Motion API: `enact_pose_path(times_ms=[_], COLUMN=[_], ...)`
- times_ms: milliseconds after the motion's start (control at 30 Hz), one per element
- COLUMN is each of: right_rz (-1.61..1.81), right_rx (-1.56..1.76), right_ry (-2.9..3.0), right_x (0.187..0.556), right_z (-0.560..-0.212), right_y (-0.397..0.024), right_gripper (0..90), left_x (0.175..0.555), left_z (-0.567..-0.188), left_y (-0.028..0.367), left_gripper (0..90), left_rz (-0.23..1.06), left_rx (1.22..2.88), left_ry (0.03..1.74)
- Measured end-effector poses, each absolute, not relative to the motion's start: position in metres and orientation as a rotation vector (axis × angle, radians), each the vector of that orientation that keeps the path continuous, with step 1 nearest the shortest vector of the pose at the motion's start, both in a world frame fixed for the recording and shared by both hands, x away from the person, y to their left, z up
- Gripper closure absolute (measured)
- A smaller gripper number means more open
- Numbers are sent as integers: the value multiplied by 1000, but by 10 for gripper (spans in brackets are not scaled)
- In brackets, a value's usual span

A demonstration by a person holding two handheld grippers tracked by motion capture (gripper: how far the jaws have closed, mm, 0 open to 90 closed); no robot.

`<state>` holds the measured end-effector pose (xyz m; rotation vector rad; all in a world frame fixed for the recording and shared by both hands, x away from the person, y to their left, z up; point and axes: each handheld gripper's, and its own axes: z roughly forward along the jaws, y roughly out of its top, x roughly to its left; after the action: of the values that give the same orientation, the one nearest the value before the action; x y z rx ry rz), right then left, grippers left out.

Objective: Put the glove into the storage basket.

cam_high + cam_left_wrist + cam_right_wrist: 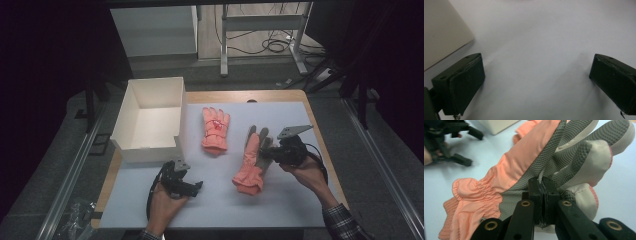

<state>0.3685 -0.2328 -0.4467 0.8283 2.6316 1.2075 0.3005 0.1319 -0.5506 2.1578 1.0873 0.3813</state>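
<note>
Evidently the nearer glove (251, 162) was pinched by the right gripper (268, 154), left gripper (192, 187) released; carriage toward the box (150, 115) was judged next.

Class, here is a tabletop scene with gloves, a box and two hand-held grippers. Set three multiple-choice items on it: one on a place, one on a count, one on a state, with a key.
1. Where does the white box stand?
A. at the table's far left
B. at the near right
C. in the middle

2. How many orange gloves are on the table?
A. one
B. two
C. three

3. How do the right gripper's jaws stand?
A. wide open
B. shut on nothing
C. shut on a glove

Key: 1 A, the box sits left of the far glove. 2 B, a near glove lies beside it. 3 C, the jaws pinch its grey palm fabric.
</note>
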Motion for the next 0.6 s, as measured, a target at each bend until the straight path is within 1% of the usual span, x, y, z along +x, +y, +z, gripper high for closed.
enact_pose_path(times_ms=[267,433,600], right_rz=[1228,1170,1141], right_rx=[688,578,529], right_ry=[2748,2845,2904], right_x=[361,360,364], right_z=[-448,-459,-469], right_y=[-209,-190,-179], right_gripper=[868,868,867], left_x=[301,301,301], left_z=[-551,-551,-550], left_y=[132,132,132], left_gripper=[1,1,1], left_rz=[382,382,381], left_rx=[2159,2159,2163], left_ry=[1086,1086,1082])
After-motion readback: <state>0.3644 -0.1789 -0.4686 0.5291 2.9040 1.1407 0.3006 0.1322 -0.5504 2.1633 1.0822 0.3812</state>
